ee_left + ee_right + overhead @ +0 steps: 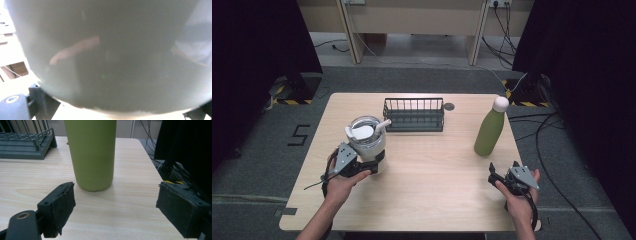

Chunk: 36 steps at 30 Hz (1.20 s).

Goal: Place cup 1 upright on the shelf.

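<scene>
The left gripper [371, 167] is clamped around the base of a white tumbler [367, 142] at the table's [422, 200] front left. The right gripper [493, 175] is held with jaws spread, a green bottle [488, 132] standing just beyond them, untouched.

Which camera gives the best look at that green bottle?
The high view: the whole green bottle stands upright with its white cap. The right gripper view shows its lower body close up, cap cut off, ahead of the right gripper's open jaws.
</scene>
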Available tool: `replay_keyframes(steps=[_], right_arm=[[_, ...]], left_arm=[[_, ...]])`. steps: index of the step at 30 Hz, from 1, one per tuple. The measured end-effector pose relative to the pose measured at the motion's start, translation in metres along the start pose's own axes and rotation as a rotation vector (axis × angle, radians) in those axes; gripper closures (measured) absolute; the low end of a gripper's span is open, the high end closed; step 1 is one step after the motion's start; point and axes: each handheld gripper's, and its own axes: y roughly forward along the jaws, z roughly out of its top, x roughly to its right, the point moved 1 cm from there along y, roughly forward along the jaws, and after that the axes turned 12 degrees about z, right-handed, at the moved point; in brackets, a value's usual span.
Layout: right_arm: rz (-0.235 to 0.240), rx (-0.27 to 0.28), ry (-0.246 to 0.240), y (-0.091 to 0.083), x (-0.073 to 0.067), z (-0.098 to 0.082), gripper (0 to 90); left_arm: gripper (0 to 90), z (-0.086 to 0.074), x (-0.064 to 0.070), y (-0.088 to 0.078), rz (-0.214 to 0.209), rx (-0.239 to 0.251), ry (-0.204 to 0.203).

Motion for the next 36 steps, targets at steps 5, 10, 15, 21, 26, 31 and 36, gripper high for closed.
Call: replay_keyframes(steps=[5,10,15,21,26,31,36], right_arm=[[0.0,-0.002,0.006,0.0,0.0,-0.001,14.8],[-0.005,-0.005,0.004,0.0,0.001,-0.001,14.8],[-0.007,-0.006,0.006,0.0,0.002,-0.001,14.9],[-0.011,-0.005,0.015,0.0,0.004,-0.001,15.0],[-0.016,-0.001,0.014,-0.002,0.005,-0.001,15.0],[-0.021,0.0,0.025,-0.003,0.007,-0.001,15.0],[-0.026,0.002,0.028,-0.003,0.009,-0.001,15.0]], left_arm=[[9.0,0.003,0.001,0.003,0.0,0.008,0.0],[9.0,0.007,0.002,0.007,-0.003,0.013,0.0],[9.0,0.011,0.004,0.013,-0.008,0.016,-0.009],[9.0,0.014,0.004,0.02,-0.012,0.019,-0.021],[9.1,0.018,0.004,0.023,-0.009,0.026,-0.024],[9.0,0.02,0.004,0.027,-0.007,0.03,-0.023],[9.0,0.021,0.005,0.03,-0.003,0.028,-0.02]])
